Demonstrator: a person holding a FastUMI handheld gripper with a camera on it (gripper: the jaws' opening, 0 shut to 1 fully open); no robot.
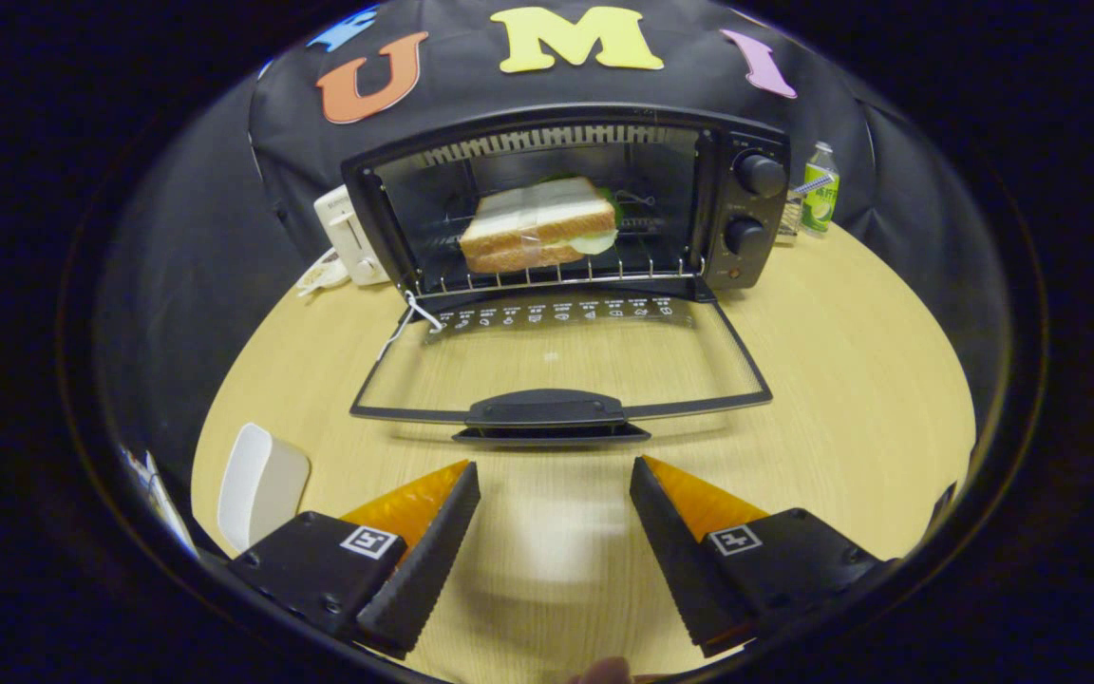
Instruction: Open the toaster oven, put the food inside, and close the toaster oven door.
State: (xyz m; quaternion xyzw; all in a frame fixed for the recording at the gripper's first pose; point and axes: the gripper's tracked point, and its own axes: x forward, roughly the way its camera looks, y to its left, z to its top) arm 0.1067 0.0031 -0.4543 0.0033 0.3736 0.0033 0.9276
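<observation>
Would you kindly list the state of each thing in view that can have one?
toaster oven door: fully open, lying flat above the table.
sandwich: inside the toaster oven, resting on the wire rack.
gripper: open, holding nothing, fingers apart just short of the door handle.
bottle: upright, cap on, beside the oven.
white toaster: upright behind the oven, slots appear empty.

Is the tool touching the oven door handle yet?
Apart. The gripper view shows bare table between the open tool and the door handle just ahead.
</observation>
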